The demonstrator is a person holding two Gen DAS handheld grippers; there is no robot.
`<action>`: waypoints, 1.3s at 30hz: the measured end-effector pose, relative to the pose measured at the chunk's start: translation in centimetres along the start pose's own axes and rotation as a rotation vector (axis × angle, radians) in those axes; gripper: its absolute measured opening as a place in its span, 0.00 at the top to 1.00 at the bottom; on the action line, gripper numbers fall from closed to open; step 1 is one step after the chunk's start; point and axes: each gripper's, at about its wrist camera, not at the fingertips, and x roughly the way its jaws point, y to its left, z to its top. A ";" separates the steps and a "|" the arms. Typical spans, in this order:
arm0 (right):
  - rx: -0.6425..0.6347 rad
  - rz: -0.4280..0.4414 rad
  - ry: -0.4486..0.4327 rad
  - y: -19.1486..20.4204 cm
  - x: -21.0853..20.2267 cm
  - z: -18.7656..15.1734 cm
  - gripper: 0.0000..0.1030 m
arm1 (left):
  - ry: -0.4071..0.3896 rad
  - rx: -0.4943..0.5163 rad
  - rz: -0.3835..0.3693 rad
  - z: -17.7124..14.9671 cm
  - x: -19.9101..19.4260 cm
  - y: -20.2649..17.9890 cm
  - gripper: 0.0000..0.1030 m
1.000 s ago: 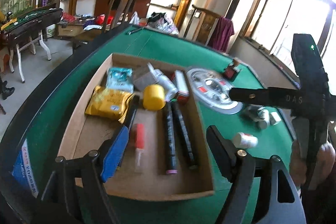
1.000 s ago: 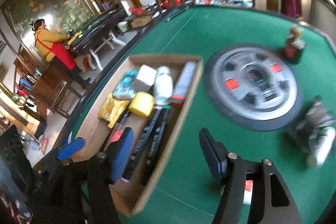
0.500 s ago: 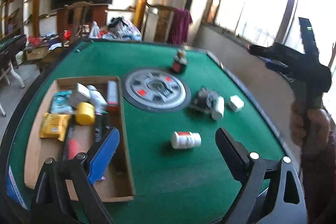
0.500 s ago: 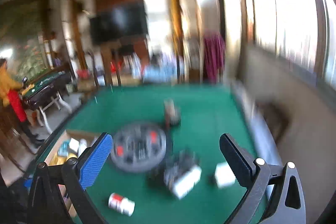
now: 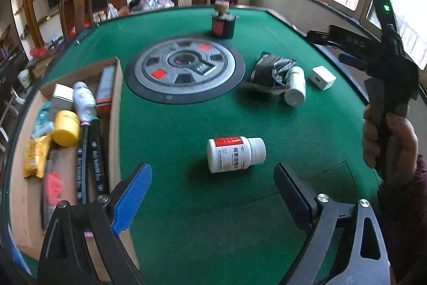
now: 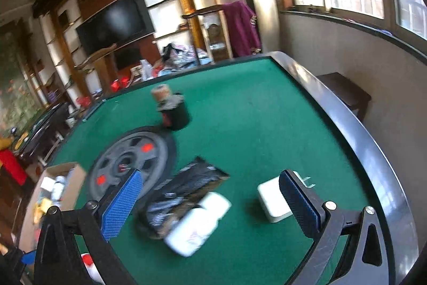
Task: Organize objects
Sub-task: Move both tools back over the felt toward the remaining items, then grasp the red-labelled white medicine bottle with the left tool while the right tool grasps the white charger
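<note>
Bottles and small packages lie loose on the green counter (image 5: pixel 186 218); the cardboard tray (image 5: pixel 114 108) at its left edge already holds several sorted items. The red-labelled pill bottle (image 5: pixel 236 154) lies on its side just ahead of my left tongs (image 5: pixel 213 194), whose jaws have just been opening and now stand wide apart with nothing between them. My right tongs (image 6: pixel 210 200) have likewise just been opening; they are spread wide and empty above a second white bottle (image 6: pixel 197 223), a black foil pouch (image 6: pixel 186 186) and a white adapter (image 6: pixel 272 200).

Risks, as I judge them:
- Both bottles lie on their sides and can roll. A pad that meets either one off-centre may push it away across the felt.
- The second white bottle touches the foil pouch. Closing there may catch both, or drag the pouch along.
- The right view is blurred, so the tongs' aim over that cluster is uncertain.
- The tray looks crowded; a bottle set on top may roll out.

View differences:
- The left view shows the tray contents, the red-labelled bottle and the hand (image 5: pixel 389 143) gripping the right tool.
- The right view shows the adapter partly behind its right pad, with prongs on the far side, and the counter's dark rim (image 6: pixel 347 124). It shows only a corner of the tray.
</note>
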 end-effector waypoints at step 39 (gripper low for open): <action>0.133 -0.104 0.143 -7.1 2.6 1.1 0.00 | -0.051 0.167 -0.096 0.0 1.0 -3.8 0.42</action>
